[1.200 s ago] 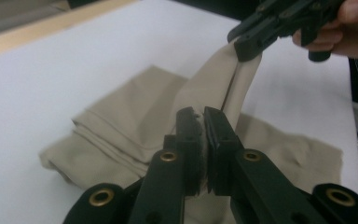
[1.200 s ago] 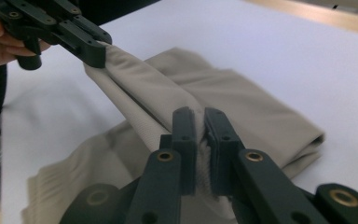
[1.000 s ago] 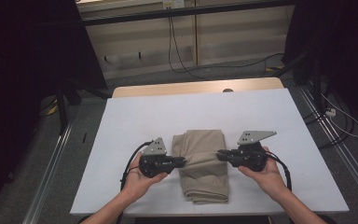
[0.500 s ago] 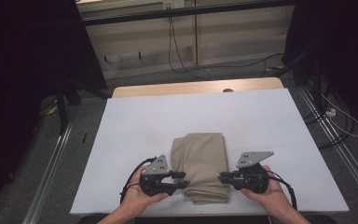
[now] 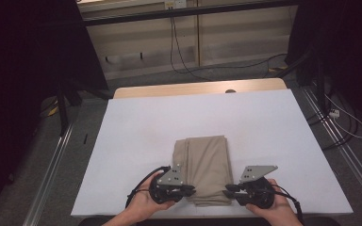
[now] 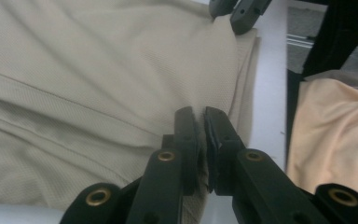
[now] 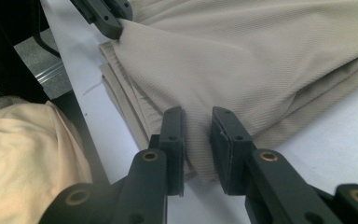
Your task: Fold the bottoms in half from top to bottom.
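A folded beige cloth (image 5: 202, 167) lies on the white table (image 5: 169, 122) near its front edge. My left gripper (image 5: 192, 190) is at the cloth's near left corner. In the left gripper view its jaws (image 6: 200, 114) have just been closing and now pinch the cloth's (image 6: 98, 70) edge. My right gripper (image 5: 226, 190) is at the near right corner. Its jaws (image 7: 196, 114) have just been opening and stand slightly apart, with a ridge of the cloth (image 7: 261, 56) between them. Each gripper view shows the other gripper's tips at the cloth's opposite corner.
A wooden strip (image 5: 198, 88) borders the table's far side. Metal rails (image 5: 52, 174) run along the floor on both sides, with cables (image 5: 344, 117) at the right. The person's pale orange clothing (image 6: 335, 126) sits just off the table's near edge.
Both hands have slid from the cloth's middle sides toward me, down to its near corners. The cloth itself has stayed in place.
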Motion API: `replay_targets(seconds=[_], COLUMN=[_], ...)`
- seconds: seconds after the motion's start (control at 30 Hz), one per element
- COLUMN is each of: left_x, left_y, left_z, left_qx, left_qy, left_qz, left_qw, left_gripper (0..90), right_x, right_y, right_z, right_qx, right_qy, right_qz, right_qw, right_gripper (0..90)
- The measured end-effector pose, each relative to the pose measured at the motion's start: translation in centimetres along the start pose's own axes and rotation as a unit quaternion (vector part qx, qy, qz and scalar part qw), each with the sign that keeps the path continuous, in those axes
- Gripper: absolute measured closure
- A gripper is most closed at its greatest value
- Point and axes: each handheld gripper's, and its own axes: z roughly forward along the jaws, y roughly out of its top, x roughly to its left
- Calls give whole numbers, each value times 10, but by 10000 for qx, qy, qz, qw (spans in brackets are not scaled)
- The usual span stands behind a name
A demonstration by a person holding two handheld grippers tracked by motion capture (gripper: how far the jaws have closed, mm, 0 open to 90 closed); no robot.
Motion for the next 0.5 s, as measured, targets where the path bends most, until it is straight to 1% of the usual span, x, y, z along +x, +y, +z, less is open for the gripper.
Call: replay_targets(seconds=[0.1, 0.13, 0.17, 0.2, 0.23, 0.27, 0.3, 0.33, 0.37, 0.4, 0.43, 0.47, 0.5], left_x=[0, 0, 0, 0, 1, 2, 2, 1, 2, 3, 4, 6, 9], left_y=[-4, -4, -4, -4, -5, -5, -5, -4, -3, -3, -2, -1, -1], left_z=[0, 0, -1, -1, -1, -2, -2, -3, -4, -5, -6, -8, -9], left_qx=[-58, -75, -70, -98, -138, -145, -193, -276, -349, -434, -499, -575, -620], left_qy=[-96, -124, -166, -203, -241, -235, -177, -103, -26, 85, 248, 349, 370], left_qz=[-157, -163, -112, -147, -182, -155, -183, -219, -235, -315, -364, -485, -571], left_qw=[9998, 9998, 9998, 9996, 9994, 9995, 9995, 9993, 9991, 9985, 9978, 9966, 9958], left_gripper=[830, 823, 811, 788, 766, 747, 724, 674, 613, 551, 490, 438, 409], right_x=[2, 3, 4, 4, 3, 3, 3, 3, 3, 2, 2, 1, 0], right_y=[-1, -2, -2, -2, -2, -1, -1, 0, 0, 1, 1, 2, 3], right_z=[0, 0, 0, 0, -1, -1, -1, -2, -2, -3, -4, -4, -4], right_qx=[12, 20, 26, 32, 24, 10, -23, -76, -123, -195, -266, -335, -407], right_qy=[-30, -46, -47, -38, -36, -48, -74, -110, -176, -213, -231, -257, -298], right_qz=[-10, -24, -10, 3, 6, 23, 35, 21, 19, 24, 32, 54, 87], right_qw=[10000, 10000, 10000, 10000, 10000, 10000, 10000, 9999, 9998, 9996, 9994, 9991, 9987], right_gripper=[734, 725, 717, 705, 686, 649, 603, 558, 542, 523, 499, 476, 449])
